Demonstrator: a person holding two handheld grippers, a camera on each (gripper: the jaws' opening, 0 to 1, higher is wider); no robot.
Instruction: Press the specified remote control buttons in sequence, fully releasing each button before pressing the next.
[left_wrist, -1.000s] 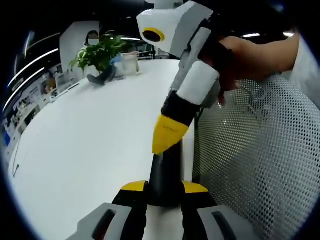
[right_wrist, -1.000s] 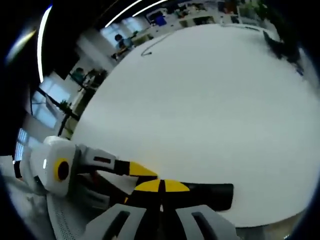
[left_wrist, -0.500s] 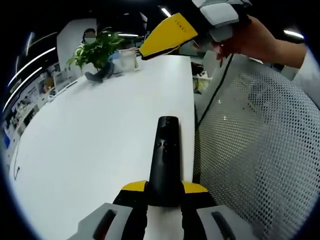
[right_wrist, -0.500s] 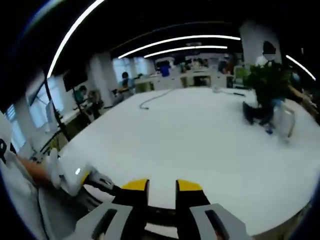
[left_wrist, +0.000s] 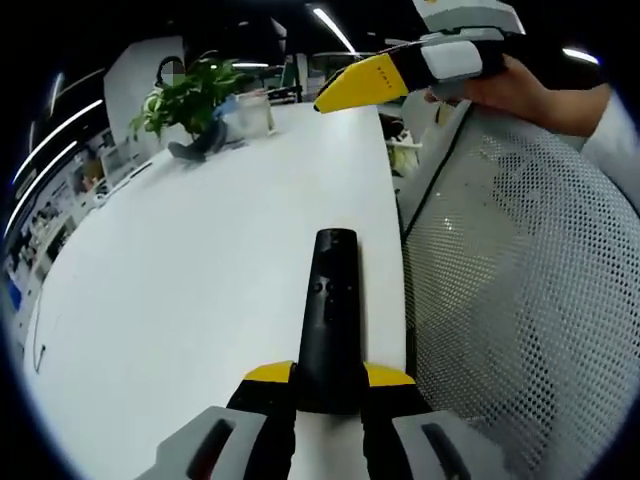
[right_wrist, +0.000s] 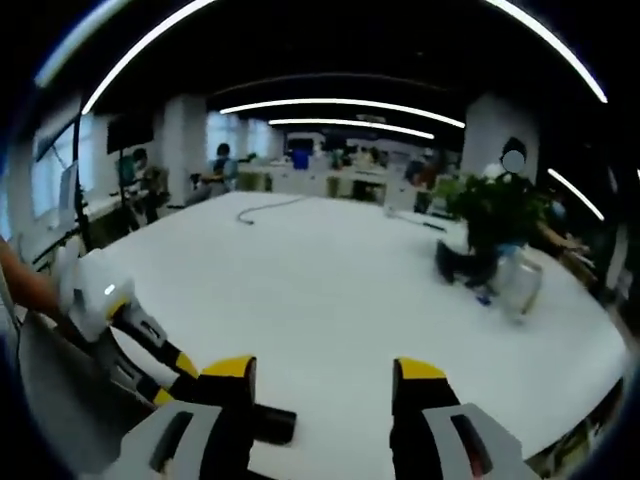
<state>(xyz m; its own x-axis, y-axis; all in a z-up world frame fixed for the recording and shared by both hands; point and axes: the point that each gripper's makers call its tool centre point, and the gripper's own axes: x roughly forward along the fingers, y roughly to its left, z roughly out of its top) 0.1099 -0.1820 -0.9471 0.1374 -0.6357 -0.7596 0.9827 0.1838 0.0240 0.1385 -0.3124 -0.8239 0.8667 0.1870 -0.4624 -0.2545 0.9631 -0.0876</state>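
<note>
Your left gripper (left_wrist: 328, 378) fingers still clamping remote (left_wrist: 329, 315) over counter (left_wrist: 180, 270). Your right gripper (right_wrist: 323, 368) now lifting away from remote, fingers spreading wide apart.

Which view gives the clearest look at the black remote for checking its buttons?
The left gripper view: the remote lies lengthwise up the middle, clamped at its near end by the left hand-held gripper, its buttons facing the camera. The right gripper view catches just one dark end, low between its open jaws.
</note>
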